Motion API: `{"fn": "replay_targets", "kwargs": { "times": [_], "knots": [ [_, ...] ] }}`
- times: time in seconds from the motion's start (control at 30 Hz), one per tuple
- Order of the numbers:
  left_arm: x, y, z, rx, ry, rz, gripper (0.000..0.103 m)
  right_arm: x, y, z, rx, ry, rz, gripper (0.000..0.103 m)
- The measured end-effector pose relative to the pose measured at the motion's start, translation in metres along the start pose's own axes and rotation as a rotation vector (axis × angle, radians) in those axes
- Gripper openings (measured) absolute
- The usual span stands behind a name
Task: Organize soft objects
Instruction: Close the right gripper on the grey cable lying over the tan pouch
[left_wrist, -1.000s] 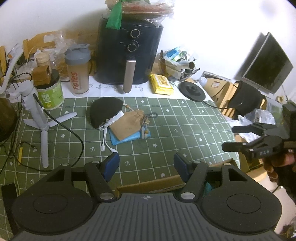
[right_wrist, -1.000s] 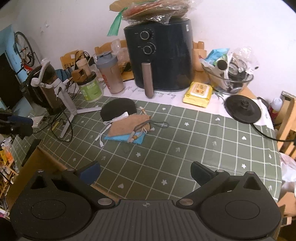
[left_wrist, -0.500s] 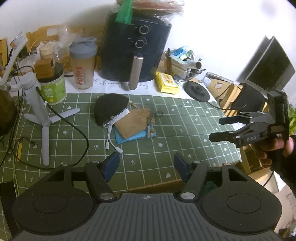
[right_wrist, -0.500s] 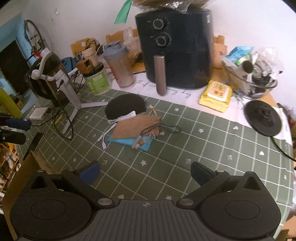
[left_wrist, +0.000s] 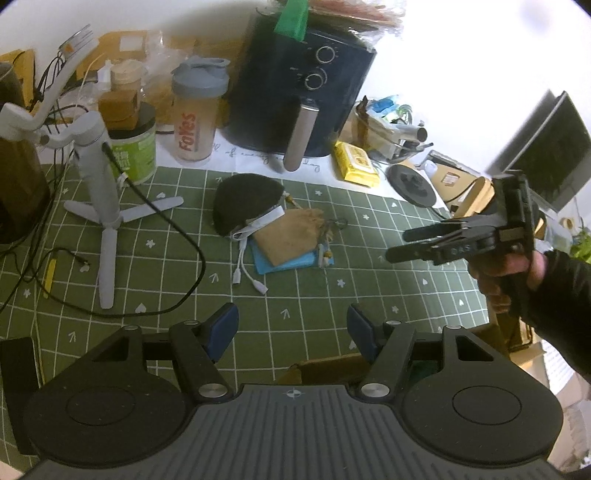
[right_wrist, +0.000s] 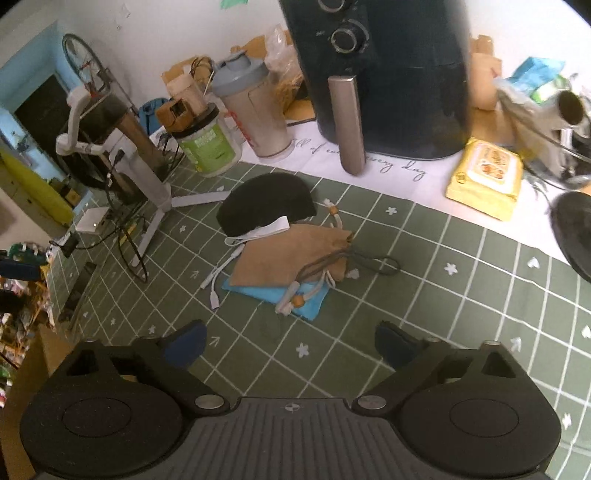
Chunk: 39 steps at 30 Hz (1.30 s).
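On the table (right_wrist: 461, 295) the soft pile lay at 12 o'clock from both hand-held grippers: black cap (right_wrist: 266, 201), tan pouch (right_wrist: 288, 254), blue cloth (right_wrist: 303, 302). The step was the approach. The right hand-held gripper (right_wrist: 291, 349) had just been closing slightly but stood spread and empty; the left (left_wrist: 291, 328) was spread too. Next it should probably descend onto the pouch.

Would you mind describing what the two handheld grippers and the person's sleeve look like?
Each gripper is black plastic: a ribbed grey-black body with two round discs, silver pivot screws and a small white crosshair mark. The left gripper carries blue finger pads. The right gripper, seen from the side, bears pale lettering, seemingly "DAS". The hand holding it emerges from a black sleeve.
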<state>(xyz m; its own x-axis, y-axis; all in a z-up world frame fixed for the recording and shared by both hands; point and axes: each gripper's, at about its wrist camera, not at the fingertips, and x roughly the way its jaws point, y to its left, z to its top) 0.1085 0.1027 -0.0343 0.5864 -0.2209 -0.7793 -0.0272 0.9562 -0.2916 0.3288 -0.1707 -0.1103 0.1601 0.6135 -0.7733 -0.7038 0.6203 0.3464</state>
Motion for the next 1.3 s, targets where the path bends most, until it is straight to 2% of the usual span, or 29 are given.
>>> {"fn": "replay_targets", "kwargs": {
  "times": [0.2, 0.27, 0.6, 0.73, 0.93, 1.03, 1.1, 1.17, 1.3],
  "knots": [
    [0.001, 0.009, -0.003, -0.035, 0.011, 0.005, 0.064, 0.029, -0.007, 0.014, -0.010, 0.029, 0.020, 0.086],
    [0.000, 0.012, -0.002, -0.042, 0.011, 0.009, 0.064, 0.039, -0.008, 0.019, -0.014, 0.041, 0.017, 0.079],
    [0.003, 0.028, -0.003, -0.089, 0.026, 0.049, 0.064, 0.076, -0.011, 0.033, 0.000, 0.059, -0.003, 0.077],
    [0.005, 0.032, -0.003, -0.105, 0.035, 0.060, 0.064, 0.092, -0.016, 0.036, 0.028, 0.066, -0.020, 0.069],
    [0.005, 0.039, -0.003, -0.125, 0.039, 0.076, 0.064, 0.112, -0.014, 0.038, 0.027, 0.074, -0.046, 0.063],
    [0.006, 0.042, -0.003, -0.130, 0.042, 0.078, 0.064, 0.117, -0.014, 0.039, 0.037, 0.069, -0.069, 0.055],
    [0.006, 0.043, -0.003, -0.132, 0.042, 0.079, 0.064, 0.119, -0.015, 0.039, 0.037, 0.065, -0.087, 0.047],
    [0.006, 0.044, -0.003, -0.135, 0.041, 0.079, 0.064, 0.119, -0.016, 0.040, 0.038, 0.060, -0.097, 0.034],
    [0.006, 0.044, -0.003, -0.135, 0.041, 0.077, 0.064, 0.113, -0.016, 0.040, 0.040, 0.046, -0.100, 0.019]
  ]
}}
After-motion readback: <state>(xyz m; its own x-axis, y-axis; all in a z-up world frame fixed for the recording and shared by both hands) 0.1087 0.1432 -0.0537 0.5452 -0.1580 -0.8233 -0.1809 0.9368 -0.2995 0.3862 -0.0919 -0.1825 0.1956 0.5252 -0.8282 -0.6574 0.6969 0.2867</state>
